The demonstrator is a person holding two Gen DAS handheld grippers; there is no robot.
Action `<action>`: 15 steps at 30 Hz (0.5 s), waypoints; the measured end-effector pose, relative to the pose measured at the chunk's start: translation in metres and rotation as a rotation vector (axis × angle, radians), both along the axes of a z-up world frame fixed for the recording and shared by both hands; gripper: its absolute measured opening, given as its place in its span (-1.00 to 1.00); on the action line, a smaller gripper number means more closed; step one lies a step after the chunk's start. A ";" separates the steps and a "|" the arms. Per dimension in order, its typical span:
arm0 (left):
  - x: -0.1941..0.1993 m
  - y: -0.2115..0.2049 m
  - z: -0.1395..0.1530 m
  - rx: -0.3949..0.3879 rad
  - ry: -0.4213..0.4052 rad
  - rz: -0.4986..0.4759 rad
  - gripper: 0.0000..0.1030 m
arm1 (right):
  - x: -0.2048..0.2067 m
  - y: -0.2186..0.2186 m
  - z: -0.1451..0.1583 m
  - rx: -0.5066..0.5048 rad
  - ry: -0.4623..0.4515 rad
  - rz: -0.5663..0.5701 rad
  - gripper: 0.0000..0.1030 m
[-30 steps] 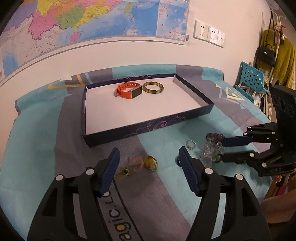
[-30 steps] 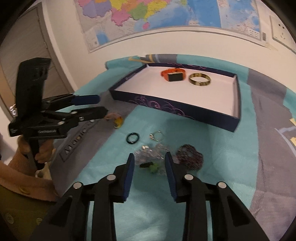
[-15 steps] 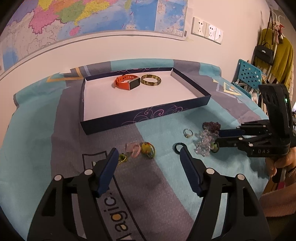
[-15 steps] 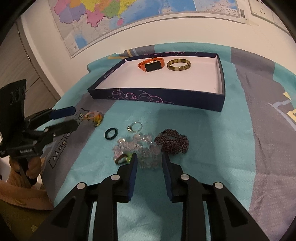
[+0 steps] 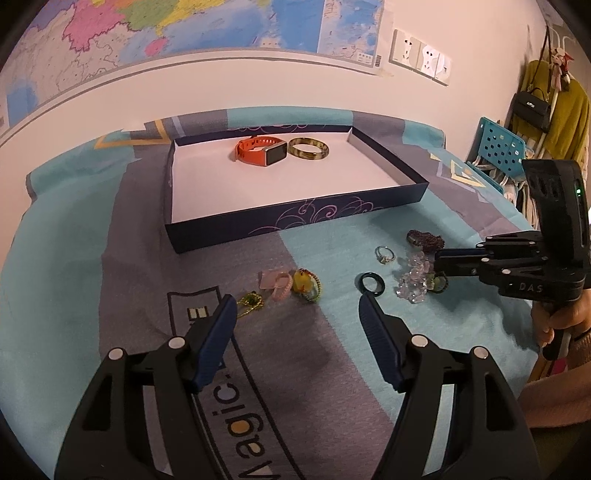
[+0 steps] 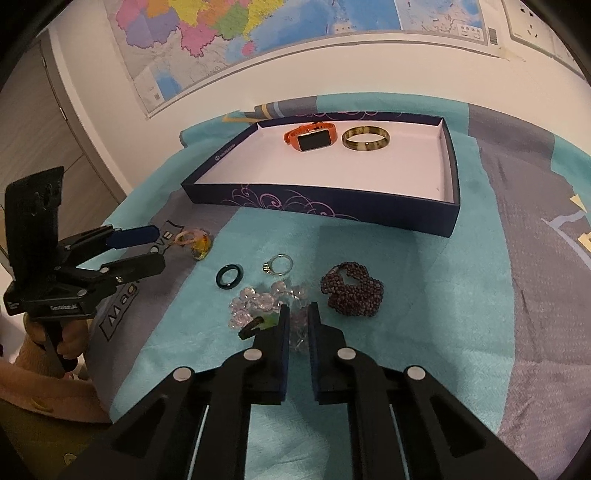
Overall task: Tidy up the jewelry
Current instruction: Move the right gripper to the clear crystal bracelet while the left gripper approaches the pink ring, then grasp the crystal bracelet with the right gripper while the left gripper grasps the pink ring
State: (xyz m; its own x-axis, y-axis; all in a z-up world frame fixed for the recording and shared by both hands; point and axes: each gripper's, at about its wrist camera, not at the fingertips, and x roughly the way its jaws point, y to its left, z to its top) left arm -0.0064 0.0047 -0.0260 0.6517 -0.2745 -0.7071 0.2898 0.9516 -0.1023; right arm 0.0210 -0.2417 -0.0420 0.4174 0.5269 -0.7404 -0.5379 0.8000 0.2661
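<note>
The right tongs (image 6: 298, 314) were clamped shut on the clear bead bracelet (image 6: 255, 304), lumpy and glassy, lying on the fuzzy teal cloth (image 6: 406, 332) beside a dark beaded bracelet (image 6: 352, 293). The left tongs (image 5: 297, 312) hung open, holding nothing. A smooth bangle (image 5: 308, 150) sat in the navy box (image 5: 295, 218); a map (image 6: 258, 33) covered the wall.

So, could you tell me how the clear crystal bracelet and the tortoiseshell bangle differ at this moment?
The clear crystal bracelet lies on the teal cloth outside the box; the tortoiseshell bangle rests inside the navy box.

The crystal bracelet is see-through beads bunched in a heap; the bangle is one rigid, opaque hoop lying flat.

The right gripper is shut on the crystal bracelet; nothing touches the bangle.

Both are wrist pieces.
</note>
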 end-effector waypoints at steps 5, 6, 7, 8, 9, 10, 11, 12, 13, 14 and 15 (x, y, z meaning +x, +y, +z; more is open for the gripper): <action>0.000 0.001 -0.002 0.000 0.005 -0.001 0.31 | -0.002 -0.002 0.006 0.035 -0.003 0.010 -0.84; 0.000 0.002 -0.003 -0.003 0.009 0.001 0.30 | -0.002 -0.004 0.009 0.046 -0.006 0.013 -0.84; 0.001 0.003 -0.003 -0.005 0.012 0.004 0.29 | -0.002 -0.004 0.012 0.057 -0.008 0.012 -0.84; 0.002 0.003 -0.003 -0.004 0.013 0.006 0.29 | -0.002 -0.006 0.014 0.080 -0.003 0.014 -0.84; 0.002 0.004 -0.004 -0.003 0.013 0.007 0.29 | -0.001 -0.008 0.016 0.094 0.000 0.019 -0.84; 0.003 0.004 -0.004 -0.002 0.013 0.008 0.28 | -0.001 -0.008 0.019 0.102 -0.004 0.019 -0.84; 0.003 0.004 -0.003 0.002 0.012 0.008 0.26 | -0.001 -0.008 0.020 0.099 -0.008 0.018 -0.84; 0.004 0.004 -0.003 0.006 0.011 0.007 0.22 | 0.000 -0.008 0.021 0.099 -0.012 0.019 -0.84; 0.005 0.003 -0.003 0.012 0.011 0.007 0.21 | 0.000 -0.007 0.022 0.101 -0.013 0.020 -0.84; 0.007 0.002 -0.004 0.014 0.012 0.006 0.19 | 0.000 -0.007 0.023 0.103 -0.014 0.019 -0.84; 0.007 0.002 -0.004 0.015 0.012 0.005 0.16 | 0.000 -0.007 0.023 0.108 -0.013 0.020 -0.84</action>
